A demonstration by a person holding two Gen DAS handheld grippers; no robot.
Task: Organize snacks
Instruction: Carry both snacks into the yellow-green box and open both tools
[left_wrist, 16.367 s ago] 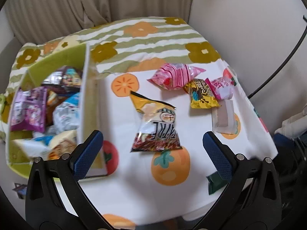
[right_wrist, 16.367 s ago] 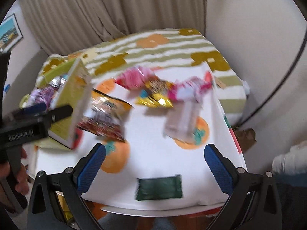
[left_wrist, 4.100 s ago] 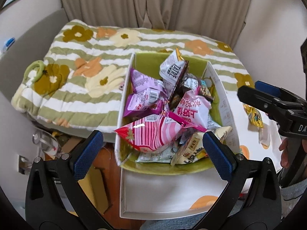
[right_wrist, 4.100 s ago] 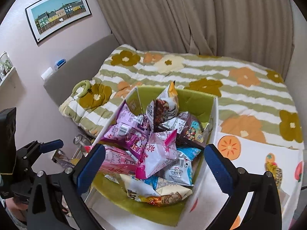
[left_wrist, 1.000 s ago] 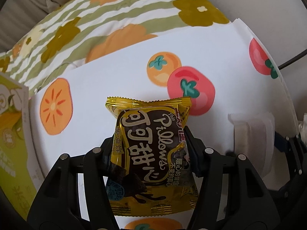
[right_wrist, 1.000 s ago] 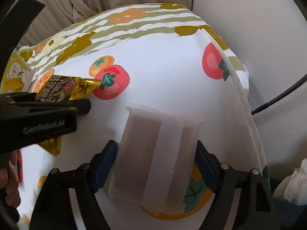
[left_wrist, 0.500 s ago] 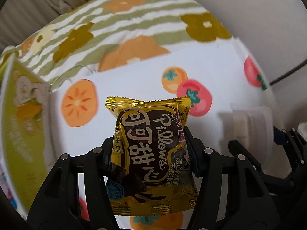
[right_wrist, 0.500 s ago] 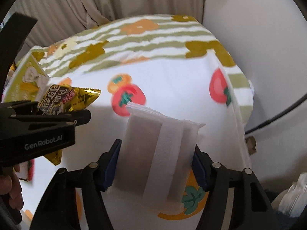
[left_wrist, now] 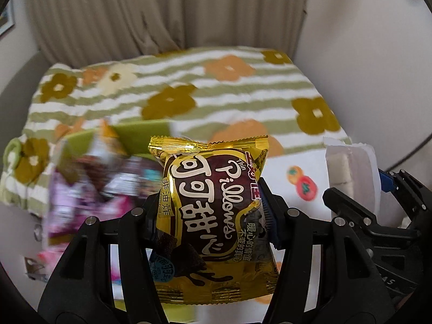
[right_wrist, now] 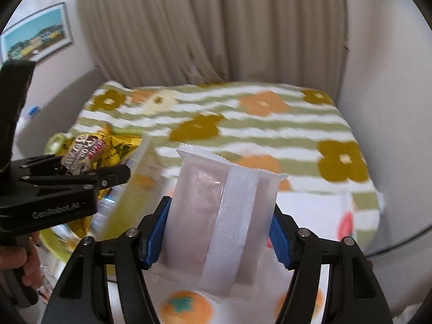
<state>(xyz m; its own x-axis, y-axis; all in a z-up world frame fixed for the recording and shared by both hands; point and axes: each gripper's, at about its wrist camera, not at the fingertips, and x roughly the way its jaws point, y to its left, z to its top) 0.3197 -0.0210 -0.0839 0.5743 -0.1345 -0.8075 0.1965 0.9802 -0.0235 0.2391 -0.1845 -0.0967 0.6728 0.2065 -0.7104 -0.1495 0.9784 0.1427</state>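
Your left gripper (left_wrist: 210,210) is clamped on the gold-and-brown foil snack bag (left_wrist: 213,216), gripping it across its middle so the bag stands upright between the jaws. Your right gripper (right_wrist: 218,232) has closed onto the frosted white plastic packet (right_wrist: 218,216), holding it by its two long edges, with the ribbed seam facing you.

Both packs look light, soft and air-filled. The foil is slick and crumples easily, so hold at the puffed body rather than the crimped ends, and squeeze gently: the contents probably crush.

The foil bag reads "Thin Pillows" with large Chinese characters; the smaller print is hard to make out. The frosted packet shows no readable writing. The left gripper's body bears "GenRobot.AI".

Ahead and to the left of both grippers sits the green open-topped box (left_wrist: 140,132), blurred, already holding other bright wrappers (left_wrist: 81,178).
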